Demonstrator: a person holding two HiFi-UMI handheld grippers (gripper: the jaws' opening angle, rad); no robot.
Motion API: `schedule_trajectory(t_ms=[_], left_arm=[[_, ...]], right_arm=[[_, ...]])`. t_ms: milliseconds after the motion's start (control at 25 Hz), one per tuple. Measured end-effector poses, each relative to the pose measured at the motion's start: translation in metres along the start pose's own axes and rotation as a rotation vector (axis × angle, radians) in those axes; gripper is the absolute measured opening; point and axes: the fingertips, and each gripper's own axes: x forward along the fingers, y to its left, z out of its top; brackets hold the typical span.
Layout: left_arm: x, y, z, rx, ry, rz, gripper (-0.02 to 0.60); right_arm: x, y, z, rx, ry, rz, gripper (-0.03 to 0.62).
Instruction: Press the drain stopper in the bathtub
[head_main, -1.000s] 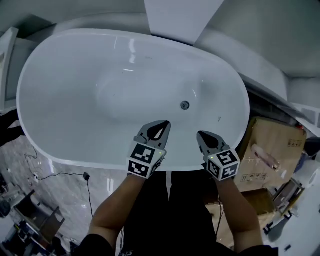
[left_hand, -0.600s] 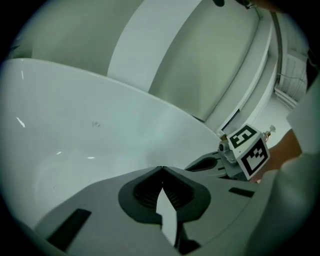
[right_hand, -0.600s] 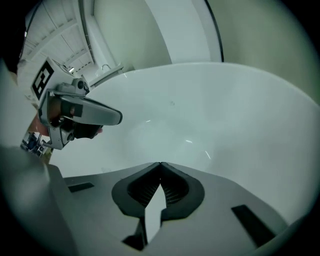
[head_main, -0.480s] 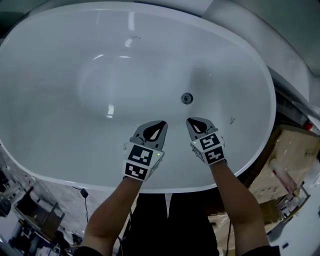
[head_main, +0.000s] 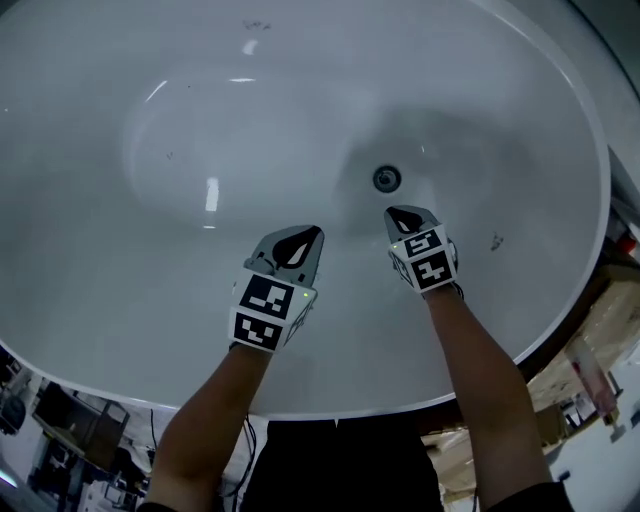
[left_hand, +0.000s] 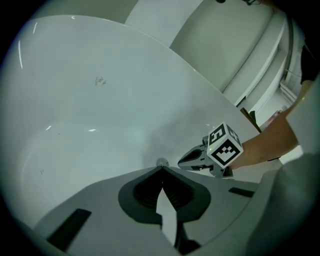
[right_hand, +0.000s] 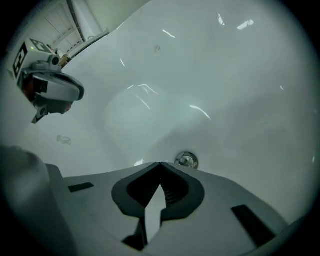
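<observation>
Our right gripper (head_main: 402, 214) fingers are pinched together, empty, tip near the drain stopper (head_main: 387, 179) on the bathtub (head_main: 150, 330) floor. Left gripper (head_main: 310, 236) likewise closed, idle. We should centre the tip over the stopper, push straight down.

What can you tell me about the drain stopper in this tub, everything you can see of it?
The drain stopper is a small round disc, shiny and metal-looking, with a darker ring around it. It lies flat in the white floor of the bathtub, toward the right end in the head view. Nothing touches it. The right gripper, jaws together and empty, points at it with its tip just short of the disc. I cannot tell whether the stopper is pressed down or popped up.
</observation>
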Motion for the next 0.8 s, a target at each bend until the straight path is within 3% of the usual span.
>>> schedule_trajectory(t_ms=[320,560,800], left_arm=[[0.054,0.03,-0.014,-0.009,0.038,0.014,0.011],[0.088,0.043,-0.029,-0.081,0.074,0.003,0.011],[0.095,0.045,-0.031,-0.105,0.063,0.008,0.011]], right_arm=[[0.056,-0.04,-0.01,0.018,0.056,-0.036,0.014],[0.091,-0.066,-0.017,-0.084,0.117,-0.106,0.014],[0.106,-0.072,-0.023,-0.11,0.15,-0.13,0.014]])
